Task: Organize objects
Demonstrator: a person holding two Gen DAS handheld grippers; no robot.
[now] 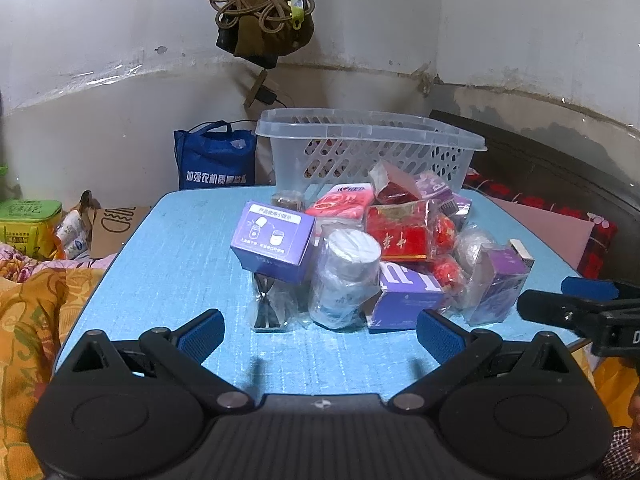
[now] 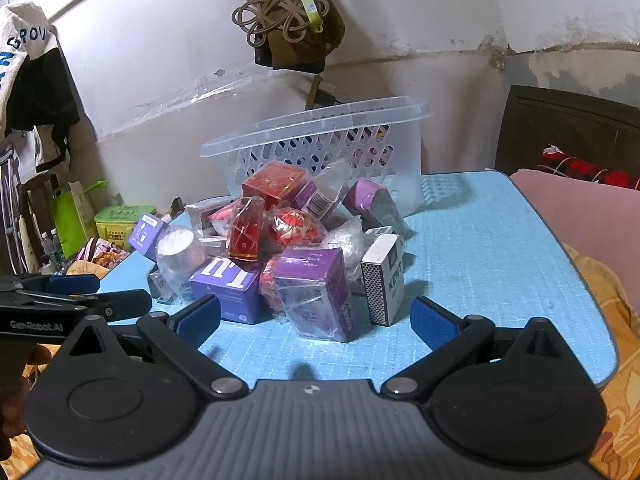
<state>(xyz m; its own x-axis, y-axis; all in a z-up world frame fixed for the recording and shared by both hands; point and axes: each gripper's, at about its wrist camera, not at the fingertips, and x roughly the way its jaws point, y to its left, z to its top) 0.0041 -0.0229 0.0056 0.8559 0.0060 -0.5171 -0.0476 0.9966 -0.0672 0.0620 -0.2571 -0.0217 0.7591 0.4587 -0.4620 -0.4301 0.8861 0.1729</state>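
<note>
Both grippers hover low over the near edge of the blue worktop [image 1: 180, 248], empty: the left gripper [image 1: 320, 330] and the right gripper [image 2: 316, 316] each have fingers spread wide. At 12 o'clock just beyond lies the heap of wrapped boxes [image 2: 288, 248], a Kent matchbox [image 2: 382, 278] at its 3 o'clock edge. Farther still stands the clear basket [image 1: 360, 148], touching the heap.

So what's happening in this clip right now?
A person holds two grippers over a blue table, facing a pile of small boxes and wrapped items heaped in front of a clear plastic basket. Both the left gripper and the right gripper are open and hold nothing. The pile looks untouched; a few things show through the basket's holes, but I can't tell what.
</note>
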